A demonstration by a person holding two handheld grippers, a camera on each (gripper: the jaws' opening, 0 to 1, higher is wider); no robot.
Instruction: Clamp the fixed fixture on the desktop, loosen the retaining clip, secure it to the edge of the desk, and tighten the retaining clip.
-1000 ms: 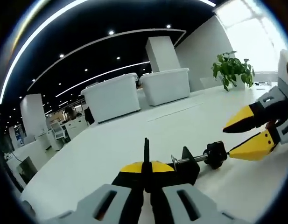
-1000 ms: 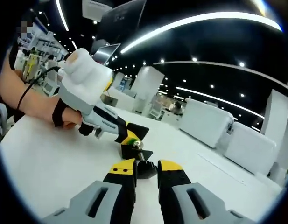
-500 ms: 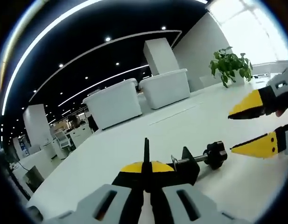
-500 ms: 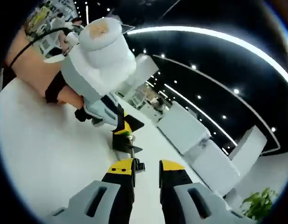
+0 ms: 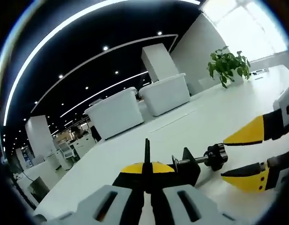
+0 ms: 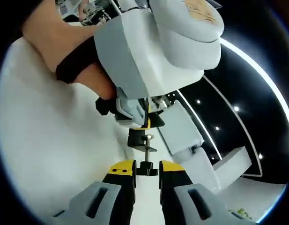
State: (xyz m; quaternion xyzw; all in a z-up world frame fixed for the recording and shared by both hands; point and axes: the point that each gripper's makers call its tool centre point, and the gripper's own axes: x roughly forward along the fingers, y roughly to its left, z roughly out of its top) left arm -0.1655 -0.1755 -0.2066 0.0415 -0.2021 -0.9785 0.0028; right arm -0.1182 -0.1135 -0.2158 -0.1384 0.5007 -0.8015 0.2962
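The black clamp fixture [image 5: 188, 167] lies on the white desk [image 5: 135, 145], its screw rod ending in a black knob [image 5: 215, 156]. My left gripper [image 5: 145, 167] is shut on the fixture's thin upright plate. The right gripper [image 5: 223, 158] comes in from the right, open, its yellow tips above and below the knob. In the right gripper view the knob [image 6: 147, 168] sits between the tips of my right gripper [image 6: 146, 167], with a sliver of gap on each side. Beyond it are the screw [image 6: 146, 149], the fixture body [image 6: 139, 139] and the grey left gripper [image 6: 153, 61], held by a hand [image 6: 64, 42].
Two white bins [image 5: 114, 111] [image 5: 165, 92] stand farther back on the desk, and a potted plant [image 5: 226, 68] at the far right. Bare desk surface [image 6: 50, 140] lies to the left of the fixture in the right gripper view.
The right gripper has closed in on the knob and now has its tips on either side of it. The left gripper still holds the fixture in the same place.
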